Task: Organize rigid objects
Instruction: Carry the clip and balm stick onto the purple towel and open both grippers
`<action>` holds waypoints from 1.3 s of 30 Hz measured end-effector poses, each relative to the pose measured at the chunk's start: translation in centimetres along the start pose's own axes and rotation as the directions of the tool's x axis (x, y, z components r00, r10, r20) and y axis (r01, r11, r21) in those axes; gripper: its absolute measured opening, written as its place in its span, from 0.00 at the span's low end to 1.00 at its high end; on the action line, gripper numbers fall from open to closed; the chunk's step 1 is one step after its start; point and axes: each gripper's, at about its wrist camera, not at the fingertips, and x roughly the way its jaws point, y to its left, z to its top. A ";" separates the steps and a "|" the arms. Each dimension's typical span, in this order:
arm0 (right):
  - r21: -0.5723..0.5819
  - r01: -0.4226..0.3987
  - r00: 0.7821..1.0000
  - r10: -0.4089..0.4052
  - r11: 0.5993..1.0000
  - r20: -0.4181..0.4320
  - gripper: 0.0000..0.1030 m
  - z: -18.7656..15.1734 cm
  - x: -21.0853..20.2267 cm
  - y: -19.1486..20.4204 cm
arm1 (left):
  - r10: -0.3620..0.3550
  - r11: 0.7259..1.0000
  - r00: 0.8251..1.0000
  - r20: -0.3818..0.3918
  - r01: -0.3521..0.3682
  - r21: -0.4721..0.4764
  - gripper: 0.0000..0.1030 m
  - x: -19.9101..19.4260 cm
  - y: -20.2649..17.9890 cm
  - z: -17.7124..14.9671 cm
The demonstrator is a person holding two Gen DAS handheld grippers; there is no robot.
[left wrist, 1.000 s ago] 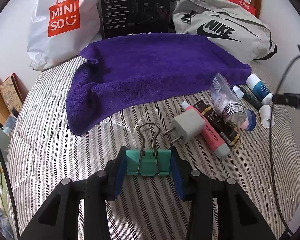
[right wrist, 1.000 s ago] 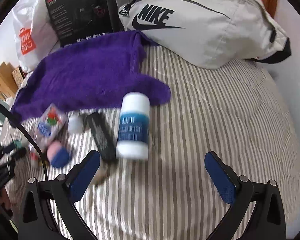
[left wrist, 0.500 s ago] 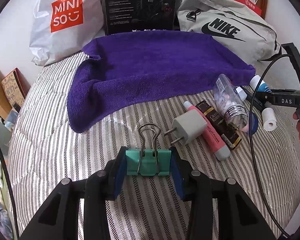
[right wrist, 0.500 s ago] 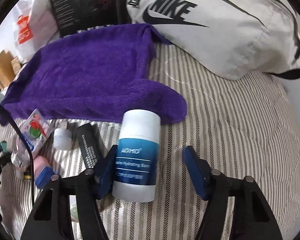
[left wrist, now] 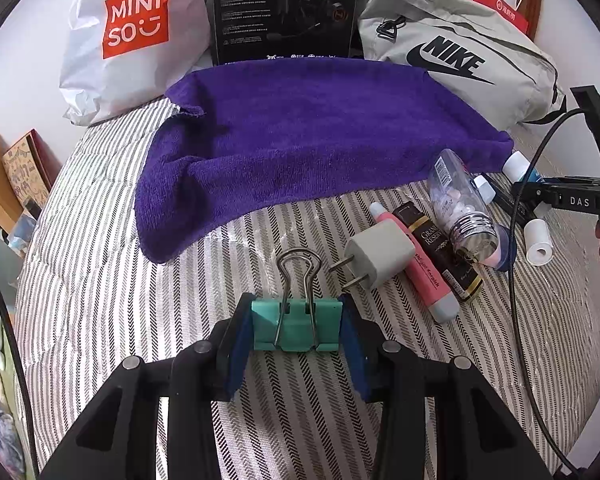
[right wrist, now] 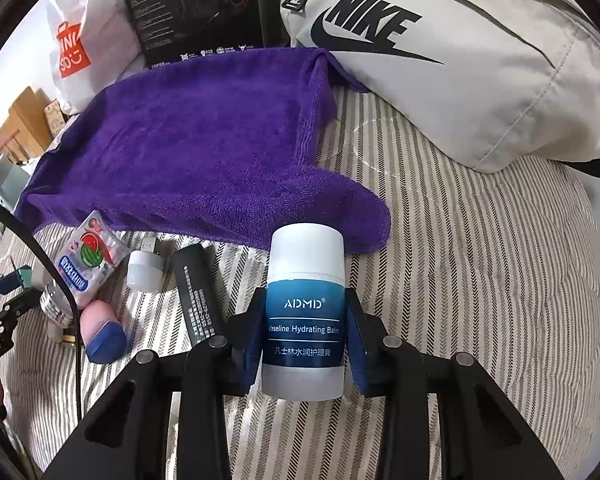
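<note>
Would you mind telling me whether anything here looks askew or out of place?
The purple towel lies rumpled, its near-left corner folded and drooping. Beside it, the clear bottle lies tipped across a loose heap of tubes. Nothing looks spilled or broken.

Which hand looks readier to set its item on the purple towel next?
Probably the right gripper: its balm stick sits right beside the purple towel. The left gripper, holding the binder clip, is farther back.

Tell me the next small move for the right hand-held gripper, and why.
Probably lift the balm and carry it over the towel. The right hand-held gripper has both pads against its sides, so the grasp looks done, and the towel lies bare just ahead. The left hand-held gripper holds a clip too.
</note>
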 end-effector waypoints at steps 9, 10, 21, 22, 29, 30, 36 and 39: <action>0.006 -0.066 0.998 0.066 0.998 0.017 0.35 -0.5 -2.7 -0.3 | -0.012 0.998 1.000 -0.023 0.010 -0.066 0.38 -1.4 1.6 -0.6; 0.003 -0.069 0.997 0.069 0.998 0.018 0.35 -0.5 -3.0 -0.2 | -0.009 0.998 1.000 -0.023 0.007 -0.069 0.38 -1.7 1.8 -0.5; -0.023 -0.120 0.992 0.121 0.993 0.044 0.35 1.0 -4.9 0.8 | -0.020 0.995 1.000 0.016 0.021 -0.094 0.38 -4.3 2.7 1.9; -0.018 -0.130 0.990 0.131 0.991 0.046 0.35 1.4 -5.1 0.9 | -0.033 0.995 0.999 0.021 0.035 -0.094 0.38 -4.4 2.6 2.4; -0.026 -0.146 0.985 0.147 0.989 0.090 0.35 4.7 -5.9 1.4 | -0.031 0.999 0.997 0.064 0.034 -0.040 0.38 -4.4 1.8 7.1; -0.034 -0.146 0.984 0.149 0.989 0.096 0.35 5.5 -5.9 1.5 | -0.024 0.999 0.997 0.078 0.027 -0.040 0.38 -4.5 1.9 7.7; -0.058 -0.151 0.981 0.156 0.987 0.113 0.35 9.7 -4.8 2.5 | -0.053 0.997 0.991 0.127 0.059 -0.049 0.38 -3.3 2.3 12.9; -0.073 -0.155 0.981 0.162 0.985 0.102 0.35 11.5 -3.5 3.1 | -0.053 0.997 0.989 0.135 0.060 -0.046 0.38 -2.0 2.2 15.5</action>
